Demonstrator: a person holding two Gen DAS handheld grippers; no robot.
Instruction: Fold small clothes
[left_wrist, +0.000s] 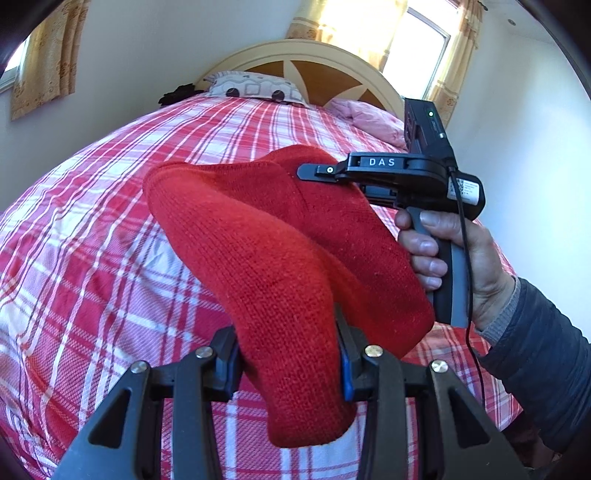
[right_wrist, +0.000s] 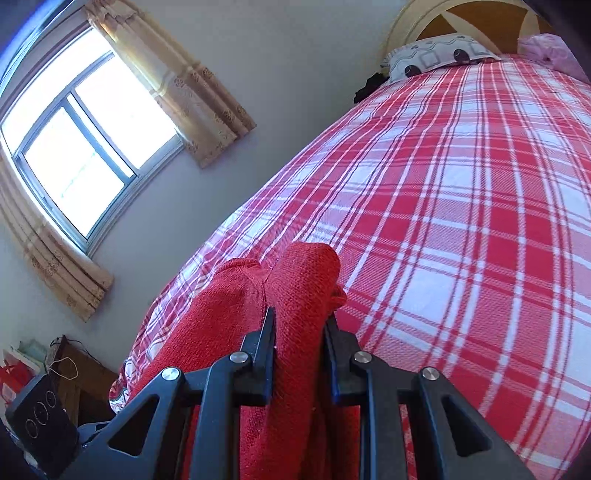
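- Left wrist view: the red knit garment (left_wrist: 280, 266) is up in the air over the plaid bedspread (left_wrist: 92, 258), not lying on it, with a thick band of it pinched between the two fingers of the left gripper (left_wrist: 291, 365) at the near edge of the picture
- From that pinch the cloth runs away and to the right, rising to the right gripper (left_wrist: 314, 173), which comes in from the right side with the person's right hand (left_wrist: 450, 258) round its handle; its finger lies against the far upper edge of the knit
- Right wrist view: the right gripper (right_wrist: 300, 339) has its fingers closed on a bunched ridge of the same red knit (right_wrist: 295, 295), which sticks out past the fingertips toward the far end of the bed
- So the long axis of the garment is strung between the two grips, near-left to far-right, sagging a little in the middle with a loose lobe hanging below the left pinch
- I'd judge the fold depends on that line: both hands are equally committed, and the open bedspread (right_wrist: 461, 221) lies straight beneath and beyond, so the cloth has to come down flat there
- The pillow (left_wrist: 255, 86) and headboard (left_wrist: 314, 70) sit well off at the far end, out of the way
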